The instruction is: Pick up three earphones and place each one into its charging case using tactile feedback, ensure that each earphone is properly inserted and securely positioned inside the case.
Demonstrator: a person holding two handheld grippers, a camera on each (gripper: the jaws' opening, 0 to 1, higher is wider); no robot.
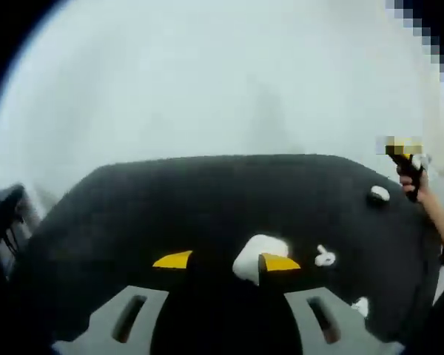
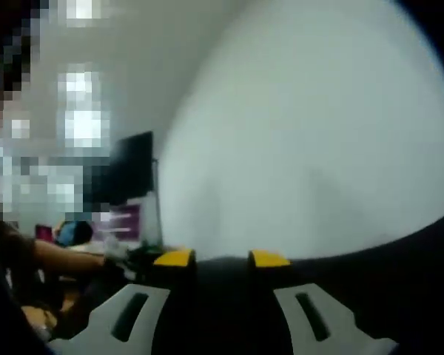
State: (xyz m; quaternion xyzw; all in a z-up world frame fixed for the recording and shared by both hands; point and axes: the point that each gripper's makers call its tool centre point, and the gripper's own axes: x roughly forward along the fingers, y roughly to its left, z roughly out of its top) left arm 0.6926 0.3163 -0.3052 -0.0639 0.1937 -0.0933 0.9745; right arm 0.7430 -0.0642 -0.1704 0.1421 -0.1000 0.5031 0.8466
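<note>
On the black mat (image 1: 207,200), a white charging case (image 1: 253,255) lies just past the right-hand yellow tip of my left gripper (image 1: 226,262). That gripper is open and holds nothing. A small white earphone (image 1: 325,257) lies to the right of the case. Another white piece (image 1: 379,194) sits near the mat's far right edge, and a third (image 1: 361,305) lies close by on the right. A hand holds the right gripper (image 1: 405,157) above that far right edge. In the right gripper view, my right gripper (image 2: 222,259) is open and empty, raised over the mat's edge (image 2: 399,259).
A pale wall (image 1: 222,81) rises behind the mat. In the right gripper view, a dark monitor (image 2: 133,171) and a cluttered desk (image 2: 118,244) lie to the left, with a person's arm (image 2: 52,255) reaching across. Dark gear (image 1: 4,214) sits off the mat's left edge.
</note>
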